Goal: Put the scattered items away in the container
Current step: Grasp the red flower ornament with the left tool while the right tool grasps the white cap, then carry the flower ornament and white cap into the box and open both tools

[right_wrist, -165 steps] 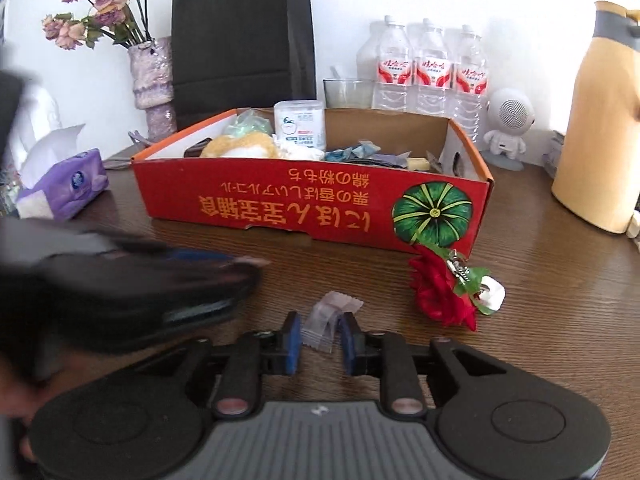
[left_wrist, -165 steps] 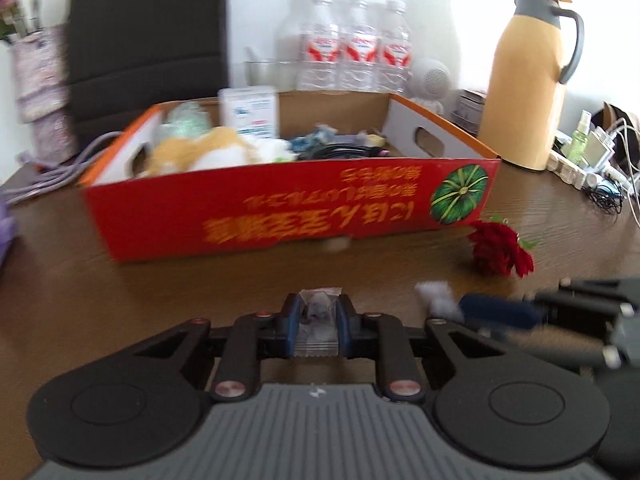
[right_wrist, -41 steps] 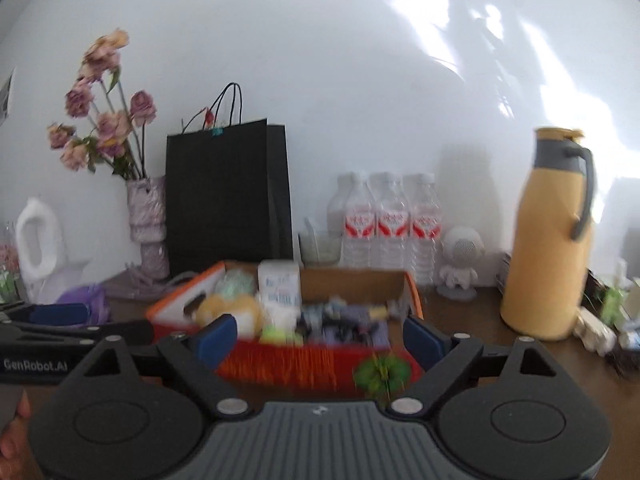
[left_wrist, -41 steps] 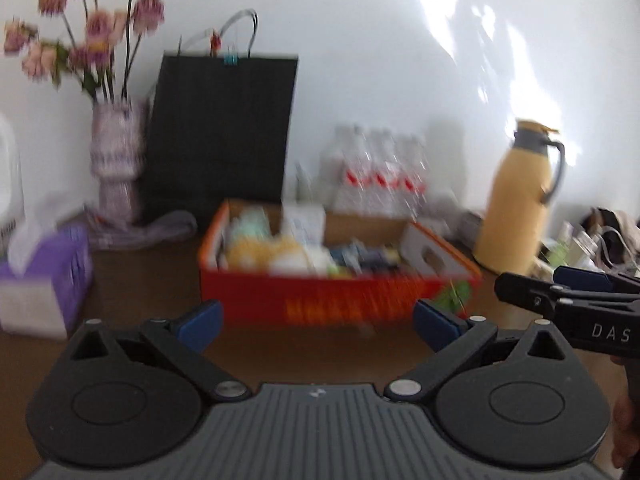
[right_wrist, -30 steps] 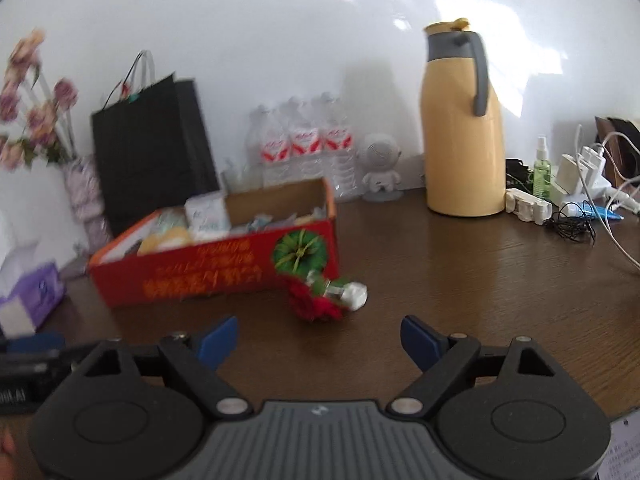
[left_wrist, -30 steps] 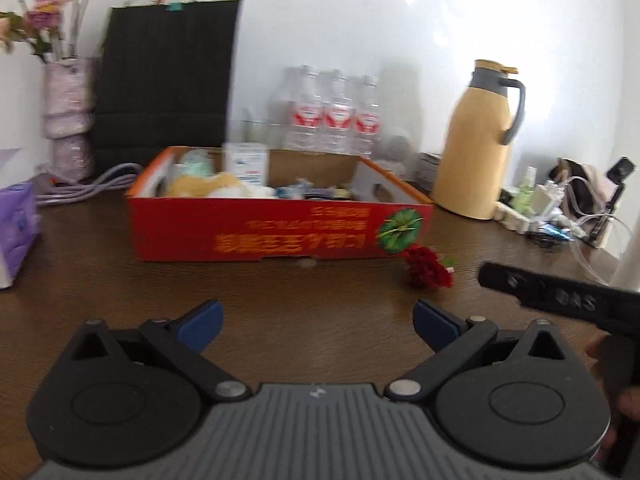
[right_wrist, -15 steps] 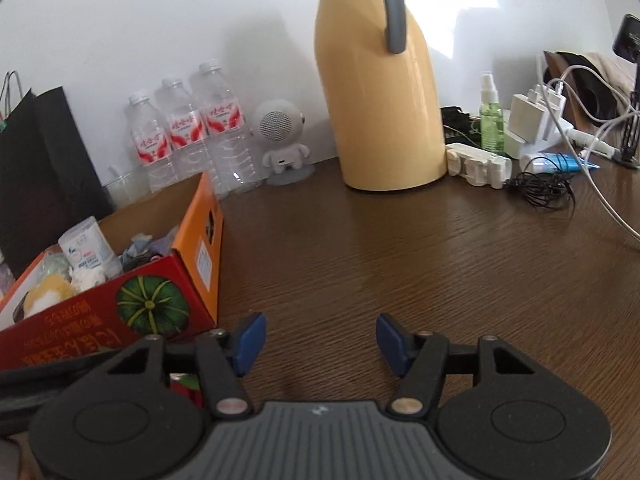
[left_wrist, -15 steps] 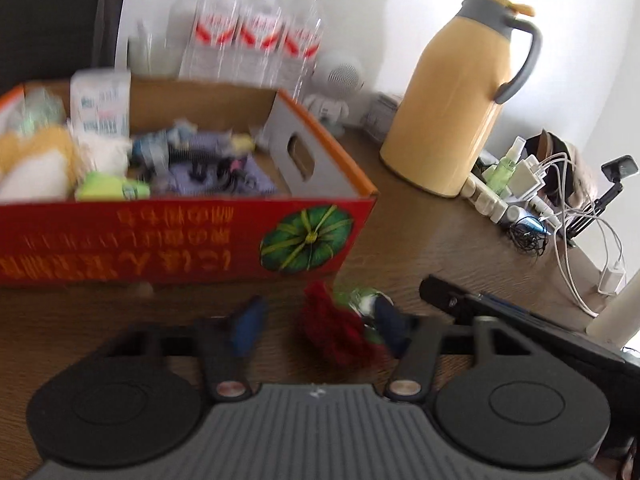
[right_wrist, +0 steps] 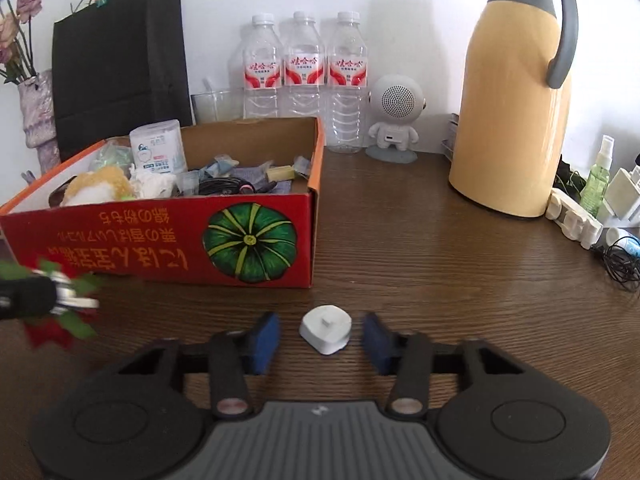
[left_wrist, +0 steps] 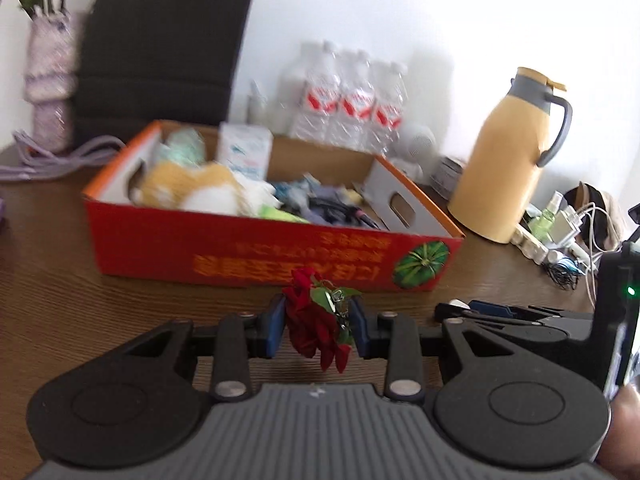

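Left gripper (left_wrist: 317, 330): jaws closed on a red artificial rose (left_wrist: 314, 326), which sits squarely between the two blue pads (left_wrist: 274, 326) and is lifted clear of the table; its bloom droops below the pad line while green leaves and a small metal clip rise above it. Ahead of these jaws, near but apart, stands the red cardboard box (left_wrist: 248, 246).

Right gripper (right_wrist: 318, 338): jaws open, with a gap on each side of a small white plug (right_wrist: 326, 330) that rests on the table between the pads, touching neither (it lies roughly midway, slightly nearer the fingertips than the gripper body). Ahead and to the left of these jaws is the box's front corner, printed with a green pumpkin.

Surface and room: a dark brown wood-grain table (right_wrist: 440, 264) against a white wall. Behind the box stand three water bottles (right_wrist: 304, 80), a black paper bag (right_wrist: 120, 64) and a vase of faded pink flowers (right_wrist: 36, 116); to the right, a white robot-shaped speaker (right_wrist: 394, 120), a tan thermal jug (right_wrist: 516, 96) with a grey handle, and tangled chargers.

Task items: the plug is a rounded white square with a short prong on top. The box, open-topped with orange rims, already holds a tissue pack, a plush toy, cables and small packets.
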Available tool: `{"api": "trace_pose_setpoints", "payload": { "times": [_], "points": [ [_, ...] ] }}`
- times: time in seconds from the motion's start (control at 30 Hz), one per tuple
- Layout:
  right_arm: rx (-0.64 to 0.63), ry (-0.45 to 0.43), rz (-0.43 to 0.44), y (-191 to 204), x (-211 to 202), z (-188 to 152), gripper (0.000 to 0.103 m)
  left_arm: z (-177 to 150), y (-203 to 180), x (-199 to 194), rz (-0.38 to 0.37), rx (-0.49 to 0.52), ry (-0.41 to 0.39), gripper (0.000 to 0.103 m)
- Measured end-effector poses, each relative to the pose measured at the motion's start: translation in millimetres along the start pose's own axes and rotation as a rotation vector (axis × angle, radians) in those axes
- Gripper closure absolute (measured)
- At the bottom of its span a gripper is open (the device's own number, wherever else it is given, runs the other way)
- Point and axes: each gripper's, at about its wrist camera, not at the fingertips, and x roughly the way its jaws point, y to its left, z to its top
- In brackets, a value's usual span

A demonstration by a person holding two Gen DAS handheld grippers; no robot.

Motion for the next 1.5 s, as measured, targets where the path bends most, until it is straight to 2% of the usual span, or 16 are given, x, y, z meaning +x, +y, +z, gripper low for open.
{"api": "trace_pose_setpoints", "payload": {
  "times": [0.1, 0.23, 0.47, 0.63, 0.77, 0.87, 0.97, 1.13, 1.23, 1.3, 1.43, 1.5],
  "points": [
    [0.007, -0.003, -0.003, 3, 2, 2, 0.076, -1, 3, -11, 0.016, 0.004, -0.003, 0.068],
    [0.01, -0.004, 0.021, 13, -15, 1, 0.077, -7, 1, -34, 0.037, 0.041, -0.055, 0.069],
    [0.023, -0.215, 0.155, 51, -105, -12, 0.077, -20, -5, -87, 0.047, 0.121, -0.199, 0.069],
    [-0.001, -0.371, 0.172, 66, -164, -29, 0.076, -45, -16, -135, 0.094, 0.178, -0.35, 0.068],
    [-0.012, -0.462, 0.145, 72, -201, -63, 0.076, -83, -27, -167, 0.152, 0.2, -0.399, 0.068],
    [-0.005, -0.515, 0.147, 74, -225, -91, 0.076, -107, -37, -190, 0.125, 0.227, -0.427, 0.068],
    [0.001, -0.541, 0.133, 73, -240, -110, 0.076, -114, -47, -200, 0.086, 0.255, -0.446, 0.068],
    [0.038, -0.548, 0.117, 63, -242, -109, 0.076, -110, -51, -187, 0.041, 0.261, -0.412, 0.068],
    [0.047, -0.561, 0.104, 54, -240, -100, 0.076, -95, -43, -173, 0.019, 0.255, -0.404, 0.068],
    [0.057, -0.571, 0.11, 44, -236, -82, 0.076, -66, -36, -156, -0.005, 0.272, -0.402, 0.068],
    [0.047, -0.575, 0.136, 25, -220, -14, 0.076, 16, -14, -102, -0.079, 0.315, -0.385, 0.068],
    [0.034, -0.52, 0.169, 16, -202, 29, 0.076, 50, -23, -63, -0.122, 0.311, -0.302, 0.067]
  ]
}}
